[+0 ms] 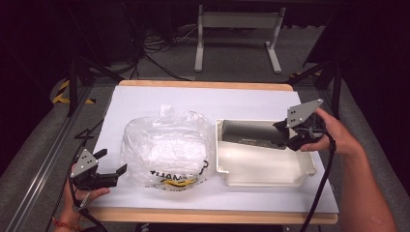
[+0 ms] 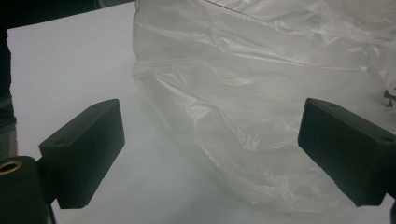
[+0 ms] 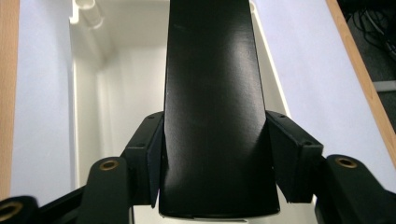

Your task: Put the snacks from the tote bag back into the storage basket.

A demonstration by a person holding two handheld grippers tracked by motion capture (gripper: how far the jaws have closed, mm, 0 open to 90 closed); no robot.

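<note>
High view: black box (image 1: 251, 134) lies crosswise.

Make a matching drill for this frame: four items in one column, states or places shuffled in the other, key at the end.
Items
1. left gripper
2. right gripper
3. plastic bag
4. white bin

States or places
A. lies crumpled at mid-table, clear, with black and yellow print
B. sits open-topped on the table's right half
C. jaws spread, nothing between the pads, aimed at the bag
D. jaws clamped on a long black box above the bin

Pairs: 1-C, 2-D, 3-A, 4-B
</note>
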